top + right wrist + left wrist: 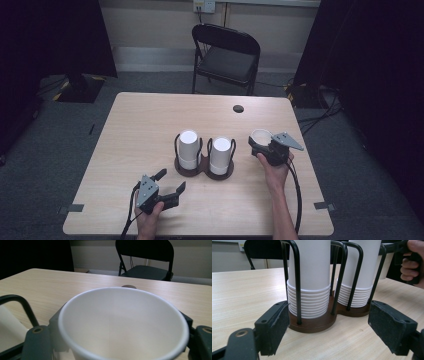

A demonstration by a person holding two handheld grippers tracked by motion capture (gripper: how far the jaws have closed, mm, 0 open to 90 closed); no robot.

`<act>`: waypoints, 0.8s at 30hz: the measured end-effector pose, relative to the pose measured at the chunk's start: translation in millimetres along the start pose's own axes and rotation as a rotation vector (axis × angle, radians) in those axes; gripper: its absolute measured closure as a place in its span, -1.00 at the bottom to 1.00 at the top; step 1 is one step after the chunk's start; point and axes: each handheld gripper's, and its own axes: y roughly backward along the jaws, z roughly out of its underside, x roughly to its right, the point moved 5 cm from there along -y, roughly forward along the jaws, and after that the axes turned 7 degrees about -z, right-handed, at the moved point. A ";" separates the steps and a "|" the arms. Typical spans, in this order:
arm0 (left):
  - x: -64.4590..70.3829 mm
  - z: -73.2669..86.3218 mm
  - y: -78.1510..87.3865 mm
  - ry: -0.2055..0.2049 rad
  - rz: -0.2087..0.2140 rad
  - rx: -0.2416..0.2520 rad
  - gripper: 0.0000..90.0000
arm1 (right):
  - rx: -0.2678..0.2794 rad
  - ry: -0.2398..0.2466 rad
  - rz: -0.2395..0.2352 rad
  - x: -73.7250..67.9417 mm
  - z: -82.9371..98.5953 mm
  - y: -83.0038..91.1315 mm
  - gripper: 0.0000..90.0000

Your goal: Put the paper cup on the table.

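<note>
A dark brown cup holder [204,169] [312,323] with black wire loops stands mid-table. It carries two stacks of upside-down white paper cups [189,147] [220,154] [309,277] [360,272]. My left gripper [170,181] [328,327] rests near the front edge, open, its jaws pointing at the holder's base with nothing between them. My right gripper [264,142] [120,340] is shut on a single white paper cup [261,136] [122,322], held upright just right of the holder, mouth up and empty.
A black folding chair [226,55] [147,257] stands behind the table. A dark round hole [238,108] [128,286] sits near the table's far edge. Cables [320,112] lie on the floor at right.
</note>
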 end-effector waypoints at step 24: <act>-0.3 -0.1 0.4 0.005 -0.003 0.005 -0.60 | -0.049 -0.017 0.007 5.0 29.3 -14.8 -0.48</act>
